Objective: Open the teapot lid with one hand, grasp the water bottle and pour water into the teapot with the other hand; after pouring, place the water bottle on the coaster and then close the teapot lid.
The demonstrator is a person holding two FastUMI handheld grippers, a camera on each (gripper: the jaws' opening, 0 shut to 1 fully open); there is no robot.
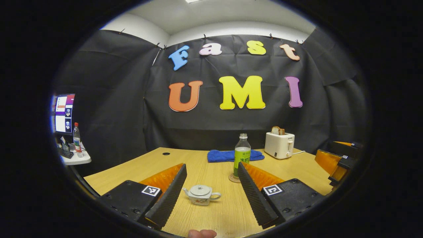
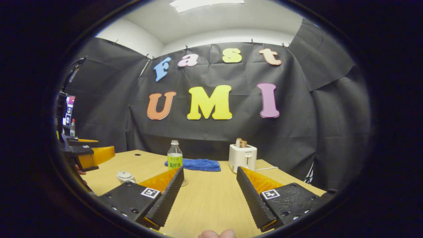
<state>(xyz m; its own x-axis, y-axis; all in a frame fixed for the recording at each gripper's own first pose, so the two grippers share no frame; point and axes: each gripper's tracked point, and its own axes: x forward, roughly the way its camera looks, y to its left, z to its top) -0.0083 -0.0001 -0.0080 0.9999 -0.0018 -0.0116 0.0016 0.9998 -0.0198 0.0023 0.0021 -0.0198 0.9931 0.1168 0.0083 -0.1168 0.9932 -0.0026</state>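
Teapot (image 1: 201, 195) sits low on your worktop (image 1: 211, 218) between your left tongs (image 1: 211, 195), lid (image 1: 200, 190) on, spout at 9 o'clock, handle at 3, long axis side to side in the left gripper view. Water bottle (image 1: 242, 160) stands upright at 1 o'clock from the teapot, capped, on a round coaster (image 1: 233, 178), long axis vertical. Your left tongs are spread wide, gripping nothing, above the worktop. Your right tongs (image 2: 210, 195) are spread wide too, gripping nothing; in that view the teapot peeks at 9 o'clock behind the left finger, bottle at 11. Your other gripper shows at 3 o'clock in the left gripper view. Worktop is light wood grain. Blue towel (image 1: 228, 155) lies folded behind the bottle, white toaster (image 1: 279, 145) with bread at 1 o'clock, cord trailing right. Black cloth walls, white ceiling. Side table with monitor (image 1: 63, 112) and another bottle at 9 o'clock.
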